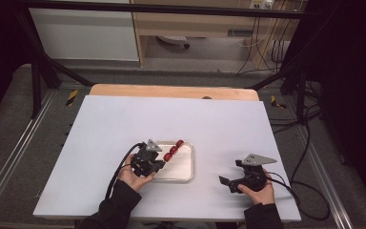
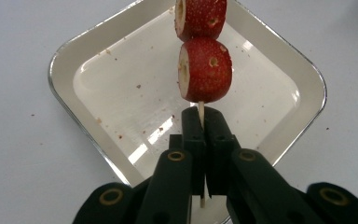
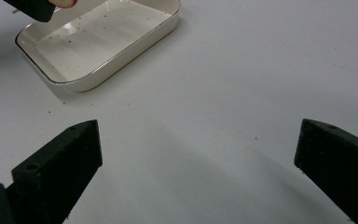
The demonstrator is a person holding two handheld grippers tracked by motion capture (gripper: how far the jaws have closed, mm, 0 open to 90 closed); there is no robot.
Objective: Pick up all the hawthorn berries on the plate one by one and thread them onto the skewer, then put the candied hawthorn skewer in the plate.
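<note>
From the high view, the left tool point(image 1: 159, 162) sits at the near left edge of the white tray point(image 1: 183, 172), carrying a skewer of red fruit point(image 1: 173, 150) that slants up and away over the tray's far left corner. The right tool point(image 1: 233, 180) rests well apart, to the right on the white surface point(image 1: 124, 129).

In the left gripper view, the left tool point(image 2: 204, 122) is clamped tight on the thin wooden stick point(image 2: 201, 110), just below the lowest red fruit piece point(image 2: 205, 70); the tray point(image 2: 279, 140) lies beneath, bare but for crumbs.

In the right gripper view, the right tool point(image 3: 198, 149) stands wide apart with nothing between its jaws; the tray point(image 3: 135, 49) is at the far left.

The likely trouble: the stick is slender and gripped at its very end, so the weight of the fruit could twist it in the pads, or a piece could slide off and land outside the tray.
</note>
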